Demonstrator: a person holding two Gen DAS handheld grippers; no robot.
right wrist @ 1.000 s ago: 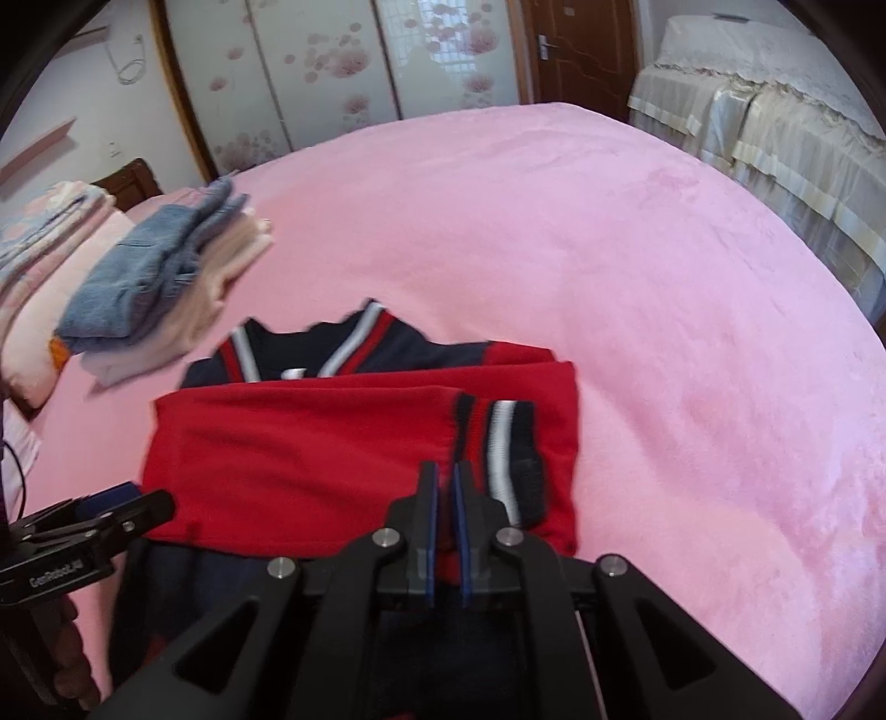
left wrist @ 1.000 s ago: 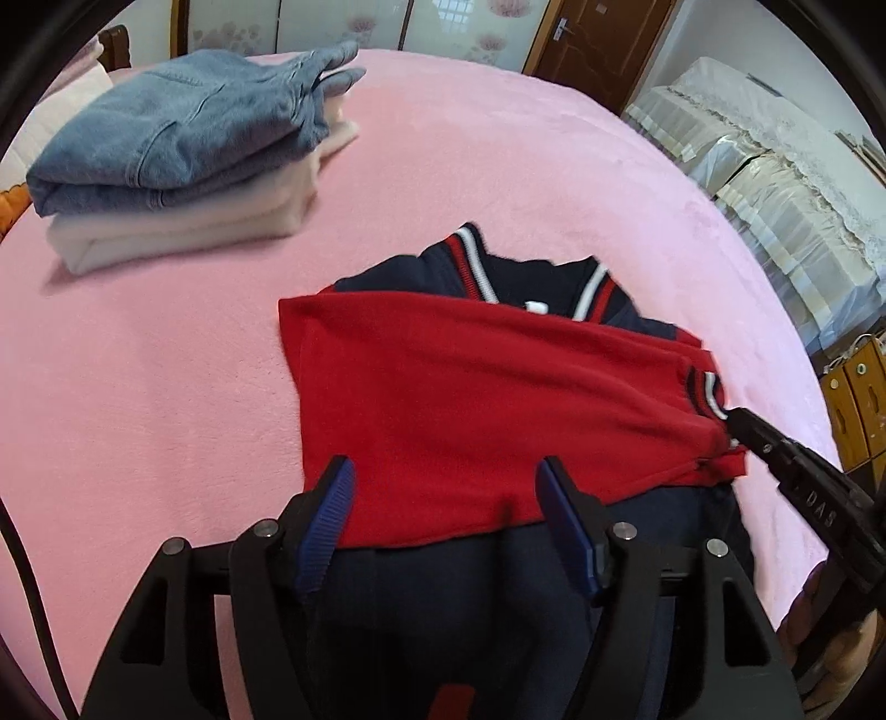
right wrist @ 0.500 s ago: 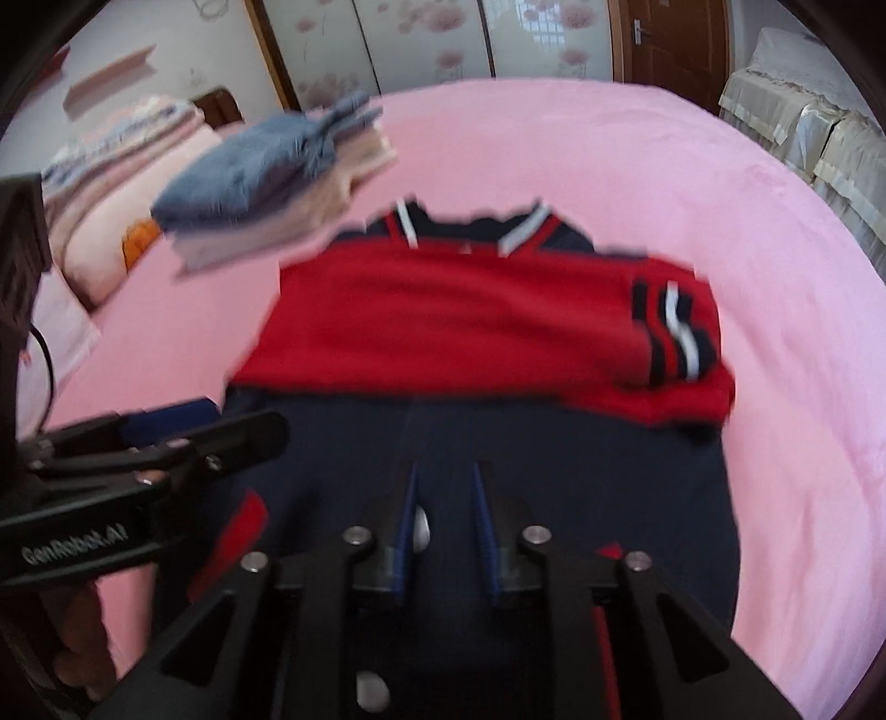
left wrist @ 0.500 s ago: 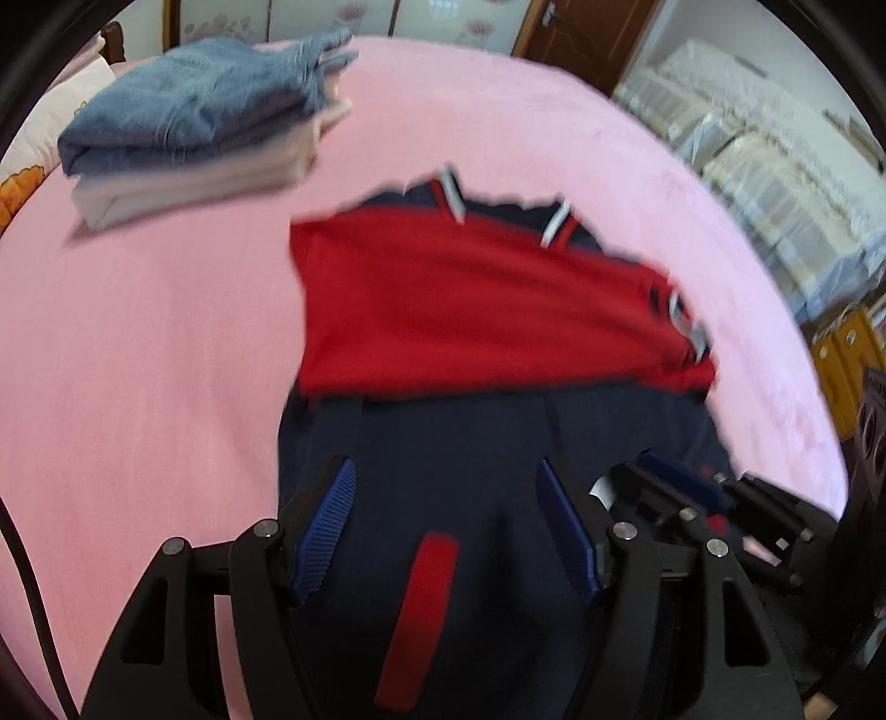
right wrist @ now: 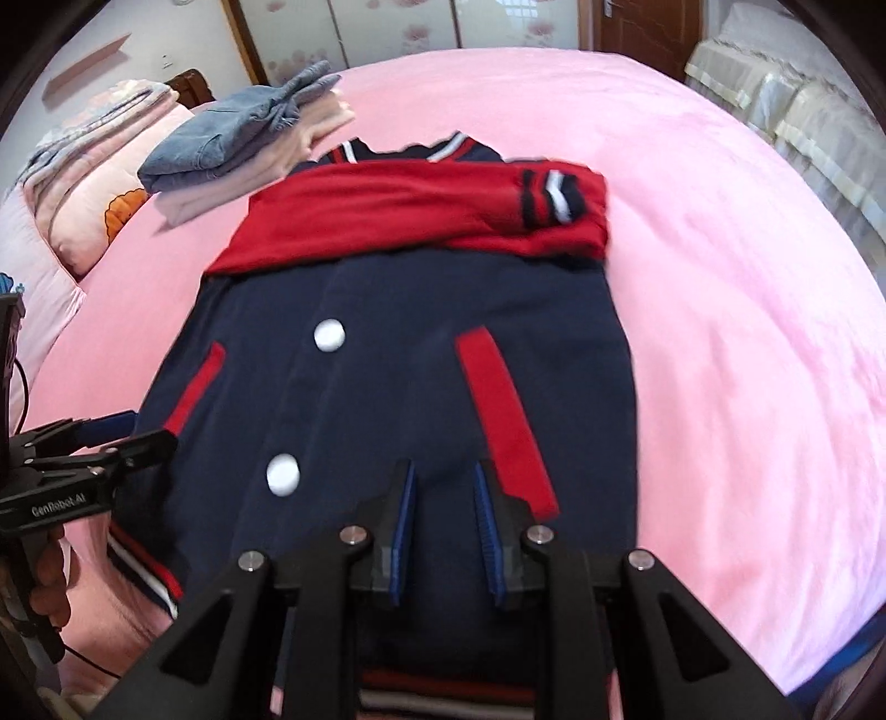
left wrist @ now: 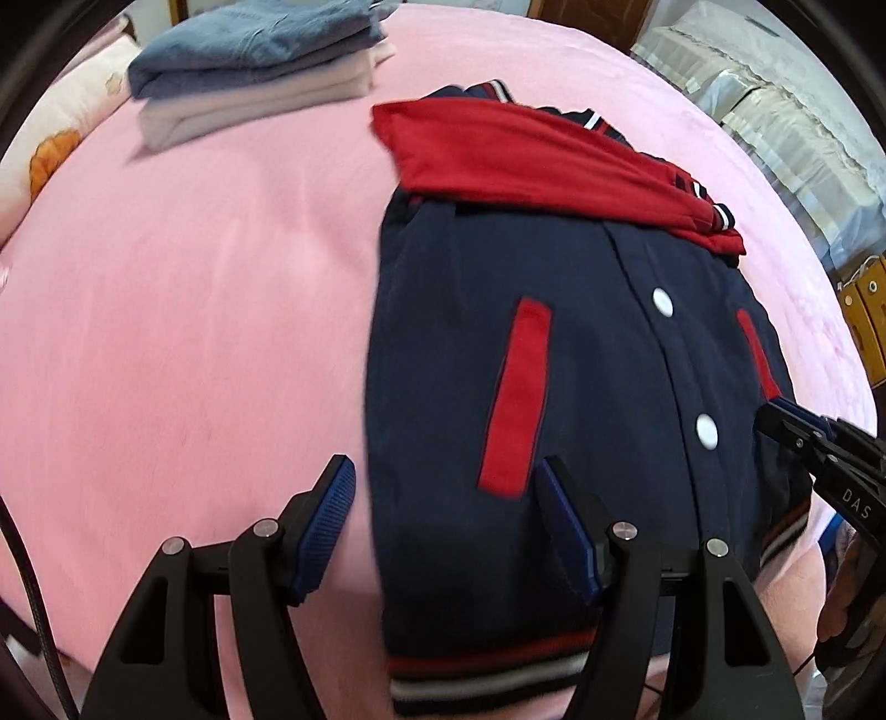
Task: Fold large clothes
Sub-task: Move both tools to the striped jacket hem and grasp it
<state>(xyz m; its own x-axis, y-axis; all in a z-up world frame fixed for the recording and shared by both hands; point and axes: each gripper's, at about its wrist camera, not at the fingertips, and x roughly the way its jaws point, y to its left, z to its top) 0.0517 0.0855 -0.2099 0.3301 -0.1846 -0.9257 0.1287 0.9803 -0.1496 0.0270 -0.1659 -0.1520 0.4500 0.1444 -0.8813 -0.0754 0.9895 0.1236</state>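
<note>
A navy varsity jacket (left wrist: 581, 360) (right wrist: 398, 354) lies flat, front up, on the pink bed (left wrist: 194, 304). Its red sleeves (left wrist: 526, 160) (right wrist: 398, 205) are folded across the chest, striped cuff to the right. My left gripper (left wrist: 443, 468) (right wrist: 147, 429) stands wide open above the jacket's left edge near the striped hem (left wrist: 487, 670), holding nothing. Over the lower right front, beside the red pocket strip (right wrist: 504, 421), my right gripper (right wrist: 444, 468) (left wrist: 775, 412) has its jaws a little apart with nothing between them.
A folded stack of denim and cream clothes (left wrist: 249, 50) (right wrist: 238, 144) sits at the far left of the bed. Pillows and bedding (right wrist: 94, 183) lie beyond it. Covered furniture (left wrist: 803, 127) stands off the right side. A hand (right wrist: 50, 576) grips the left tool.
Both grippers have drawn back from the red sleeves toward the hem. The right gripper, shut at the sleeve cuff before, has parted its jaws and left the sleeve lying folded.
</note>
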